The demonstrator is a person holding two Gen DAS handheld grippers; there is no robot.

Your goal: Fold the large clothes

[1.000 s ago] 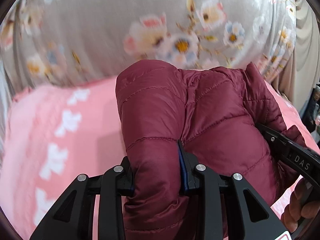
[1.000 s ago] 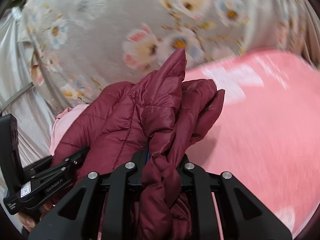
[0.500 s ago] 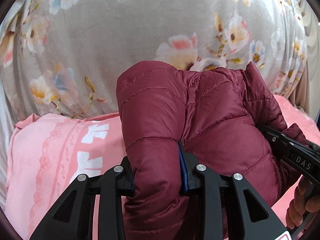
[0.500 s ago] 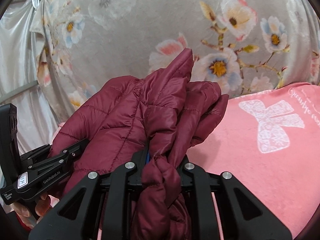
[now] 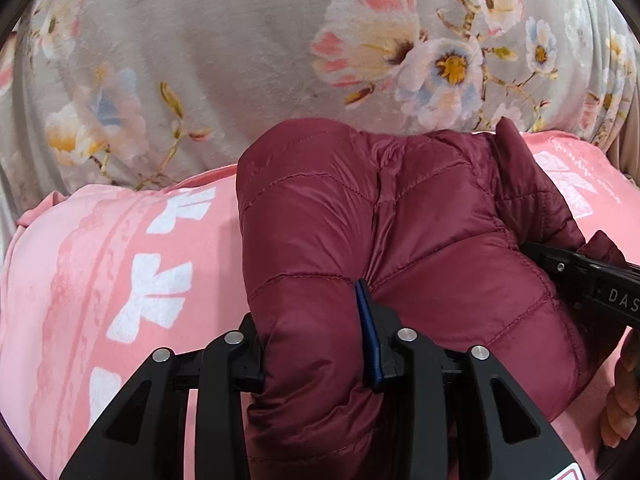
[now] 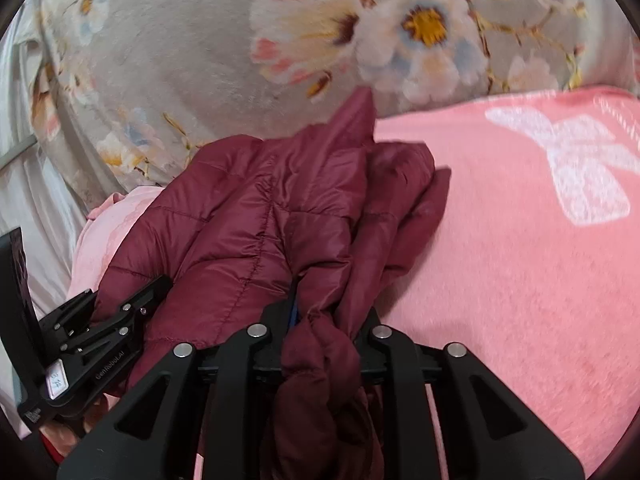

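Observation:
A quilted maroon puffer jacket [image 5: 440, 220] is bunched up low over the pink blanket. A thick fold of it sits between the fingers of my left gripper [image 5: 312, 316], whose jaws are opening while the pads still press on the cloth. In the right wrist view a twisted roll of the same jacket [image 6: 248, 232] fills my right gripper [image 6: 326, 316]; those jaws are opening too, still pinching the fabric. Each gripper shows in the other's view: the right one [image 5: 580, 276] at the jacket's right edge, the left one [image 6: 100, 332] at its left.
A pink blanket with white bow prints [image 5: 120, 260] [image 6: 520, 280] spreads under the jacket. A grey floral quilt [image 5: 240, 60] [image 6: 200, 40] rises like a wall just behind it. A person's fingers [image 5: 624, 400] grip the right tool's handle. Pale cloth [image 6: 24, 200] hangs at far left.
Both grippers have carried the jacket forward and down; the floral quilt looms larger and the jacket sits closer to the pink blanket. Both grips still hold fabric.

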